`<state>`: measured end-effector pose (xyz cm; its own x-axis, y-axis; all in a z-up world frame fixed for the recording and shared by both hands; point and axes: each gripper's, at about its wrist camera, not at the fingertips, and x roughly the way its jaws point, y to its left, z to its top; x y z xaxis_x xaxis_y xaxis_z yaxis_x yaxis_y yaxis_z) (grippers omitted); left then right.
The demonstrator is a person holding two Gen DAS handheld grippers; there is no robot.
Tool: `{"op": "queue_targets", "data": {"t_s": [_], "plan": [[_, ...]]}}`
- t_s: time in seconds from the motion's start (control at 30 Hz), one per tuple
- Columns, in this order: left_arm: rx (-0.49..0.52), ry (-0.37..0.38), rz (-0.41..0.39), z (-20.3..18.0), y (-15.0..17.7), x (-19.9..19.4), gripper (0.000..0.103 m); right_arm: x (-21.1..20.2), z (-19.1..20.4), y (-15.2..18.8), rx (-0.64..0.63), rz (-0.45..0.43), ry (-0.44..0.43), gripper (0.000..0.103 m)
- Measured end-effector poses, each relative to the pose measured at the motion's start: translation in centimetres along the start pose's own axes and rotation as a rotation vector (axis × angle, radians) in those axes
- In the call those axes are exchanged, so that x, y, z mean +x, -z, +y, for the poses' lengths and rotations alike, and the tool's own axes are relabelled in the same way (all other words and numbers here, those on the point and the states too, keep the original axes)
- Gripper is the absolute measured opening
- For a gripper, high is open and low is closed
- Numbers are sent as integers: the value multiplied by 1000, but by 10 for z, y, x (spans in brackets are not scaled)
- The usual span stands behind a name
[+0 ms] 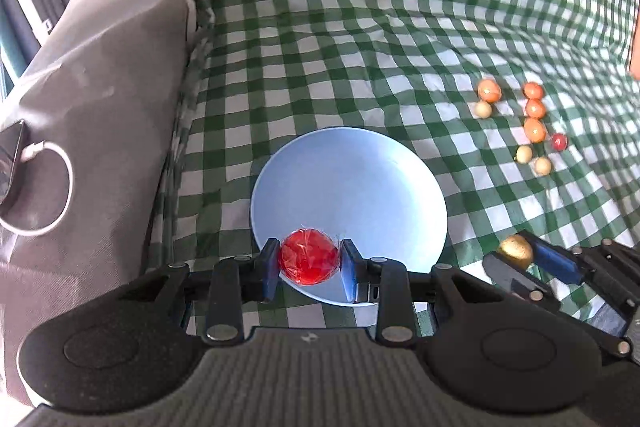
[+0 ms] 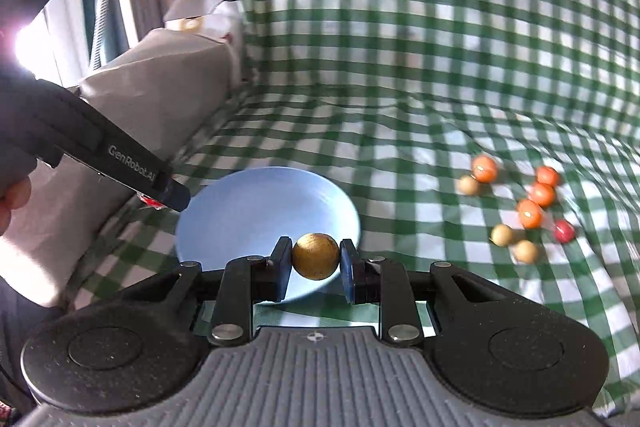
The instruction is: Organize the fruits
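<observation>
1. My left gripper (image 1: 309, 263) is pinching a red ball fruit (image 1: 308, 262) at its widest part. It hangs just over the near rim of the blue plate (image 1: 360, 179).
2. My right gripper (image 2: 315, 256) is pinching a brown-gold ball fruit (image 2: 315, 255) the same way, also over the near edge of the plate.
3. The red one looks shiny and crinkly, as if wrapped in clear film, so I think it could slip. I would keep the pads at its middle.
4. The brown one looks hard and smooth. Both look light and will likely roll once let go.
5. More small fruits (image 2: 530, 213) lie on the checked cloth (image 2: 400, 67), well to the right of the plate.
6. I can read "GenRobot.AI" on the side of the left gripper, in the right wrist view. I see no other writing.
</observation>
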<state>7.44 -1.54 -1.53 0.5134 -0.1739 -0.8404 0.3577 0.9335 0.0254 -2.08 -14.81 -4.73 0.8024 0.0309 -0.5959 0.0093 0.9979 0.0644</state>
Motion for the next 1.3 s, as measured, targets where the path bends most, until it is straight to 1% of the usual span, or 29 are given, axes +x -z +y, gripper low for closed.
{"op": "queue_targets", "data": {"t_s": [0.13,0.27,0.33,0.43,0.57,0.73,0.77,0.8,0.83,0.87,0.9,0.93,0.97,1.0,1.03,1.17,1.3], "plan": [[-39,48,-6,15,2,-2,35,5,14,-6,-27,17,-13,27],[-32,67,-9,17,2,6,35,17,18,-8,-47,37,-21,27],[-26,77,5,13,1,16,35,27,18,-7,-49,55,-20,27],[-10,74,36,6,-1,35,35,42,18,-5,-49,75,-12,27],[9,71,62,-2,-8,60,35,69,19,-2,-69,125,-6,27],[32,34,77,-6,-14,85,37,100,23,1,-114,170,-12,27],[30,25,74,-4,-16,88,48,105,23,1,-121,178,-16,27],[28,18,68,-2,-18,88,73,109,23,1,-121,178,-14,27],[25,10,58,-1,-19,87,86,111,23,-1,-118,175,-17,27],[21,0,31,2,-21,81,100,112,22,-3,-110,170,-23,27],[16,-5,-1,4,-21,73,103,112,20,-5,-100,165,-24,29],[9,-10,-35,7,-21,64,103,111,19,-9,-91,159,-22,41],[10,-11,-45,9,-22,57,103,108,18,-12,-84,155,-22,57],[13,-11,-50,10,-22,50,103,102,16,-16,-77,148,-19,63],[16,-15,-56,12,-20,43,103,96,15,-18,-73,141,-13,72],[28,-75,-95,10,0,6,103,57,11,-19,-66,153,-5,88],[-10,-107,-101,9,28,-23,103,16,11,-9,-40,164,-8,96]]}}
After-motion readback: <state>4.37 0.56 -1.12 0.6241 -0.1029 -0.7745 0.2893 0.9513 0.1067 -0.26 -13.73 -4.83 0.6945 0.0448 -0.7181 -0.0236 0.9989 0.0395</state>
